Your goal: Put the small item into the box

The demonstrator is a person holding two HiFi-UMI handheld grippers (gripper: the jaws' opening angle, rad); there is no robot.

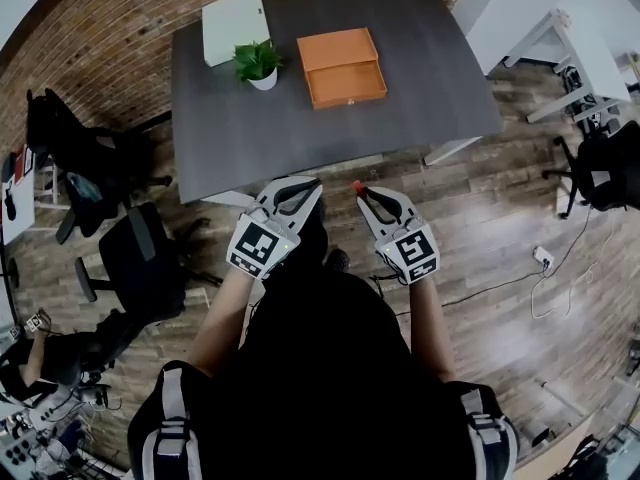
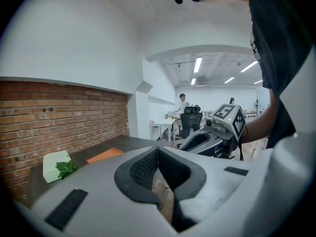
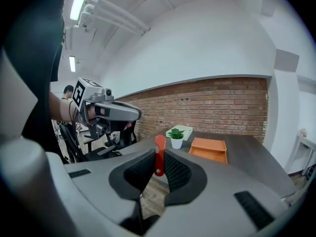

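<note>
Presently, head view: orange box [image 1: 341, 66] on table [image 1: 230, 138], well apart from both grippers. Left gripper view: left gripper [image 2: 157, 151] clenched, empty. Right gripper view: right gripper [image 3: 159, 158] pinches small red item [image 3: 160, 143] near its lower end. Risk: the item pivots or slips out during the carry.

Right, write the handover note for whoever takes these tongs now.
Left tongs: shut, empty.
Right tongs: shut on the red item, which sticks up past the tips.
Both are held over the floor, short of the table.
Box: orange, open, on the table next to the plant; nothing seen in it.
Done: item is in grasp.
Left: bring the right tongs over the box, open them and drop the item in.
</note>
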